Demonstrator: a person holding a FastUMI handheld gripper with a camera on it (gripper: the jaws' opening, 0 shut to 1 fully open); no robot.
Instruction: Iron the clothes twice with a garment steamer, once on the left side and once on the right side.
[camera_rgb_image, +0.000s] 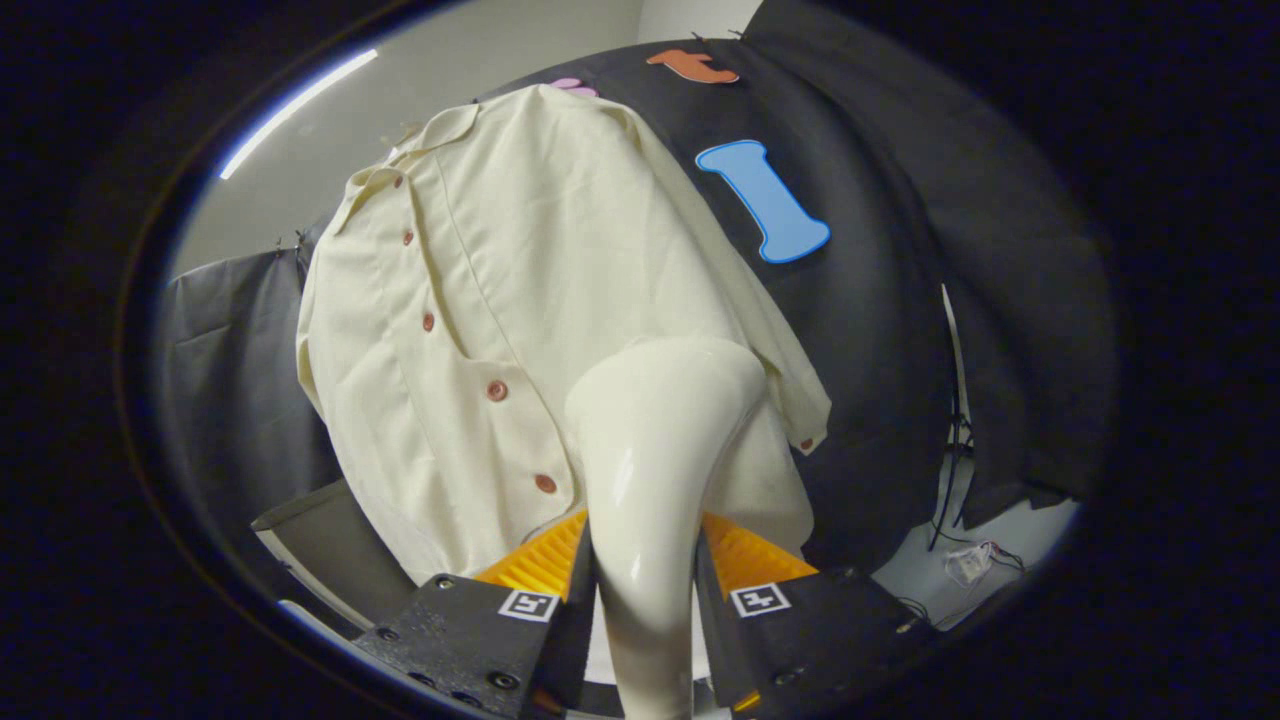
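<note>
A cream button-up shirt (500, 290) hangs in front of the black booth wall, with a row of reddish buttons down its front. A glossy white garment steamer (655, 440) rises between my fingers, its handle gripped low and its head pointing at the shirt's lower right part, close to or touching the cloth. My gripper (645, 580) is shut on the steamer's handle, both fingers pressing its sides. The shirt's hem and the part behind the steamer are hidden.
A grey table or board edge (320, 530) lies below the shirt on the left. Cables and a small white object (965, 560) lie on the floor at the right, by a thin stand (950, 450). The black cloth wall (880, 300) is behind the shirt.
</note>
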